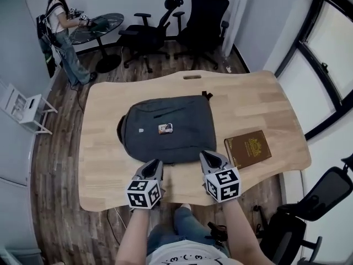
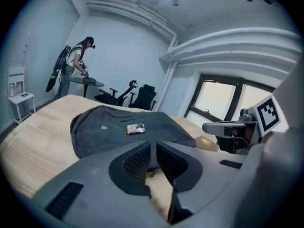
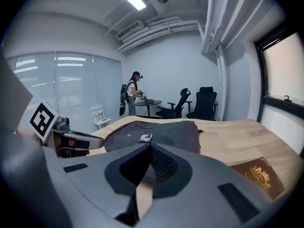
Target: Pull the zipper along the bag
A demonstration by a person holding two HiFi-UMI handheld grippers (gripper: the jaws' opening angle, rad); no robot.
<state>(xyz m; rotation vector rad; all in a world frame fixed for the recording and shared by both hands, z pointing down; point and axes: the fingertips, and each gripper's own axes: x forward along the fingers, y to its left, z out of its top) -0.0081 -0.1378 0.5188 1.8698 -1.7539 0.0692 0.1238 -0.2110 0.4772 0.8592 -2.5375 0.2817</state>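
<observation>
A dark grey backpack [image 1: 165, 128] lies flat in the middle of the wooden table [image 1: 253, 101], with a small printed tag [image 1: 165, 128] on its top. My left gripper [image 1: 154, 164] hovers at the bag's near edge, left of centre, jaws shut with nothing between them. My right gripper [image 1: 206, 157] is at the near edge further right, also shut and empty. In the left gripper view the backpack [image 2: 109, 127] lies just beyond the closed left gripper [image 2: 153, 148]. In the right gripper view the backpack [image 3: 166, 132] sits ahead of the closed right gripper [image 3: 149, 148]. I cannot make out the zipper pull.
A brown book [image 1: 247, 148] lies on the table right of the bag, close to my right gripper. Black office chairs [image 1: 187, 26] stand behind the table. At the back left a person [image 1: 63, 32] stands by a round glass table [image 1: 99, 26]. A white stand [image 1: 25, 106] is at left.
</observation>
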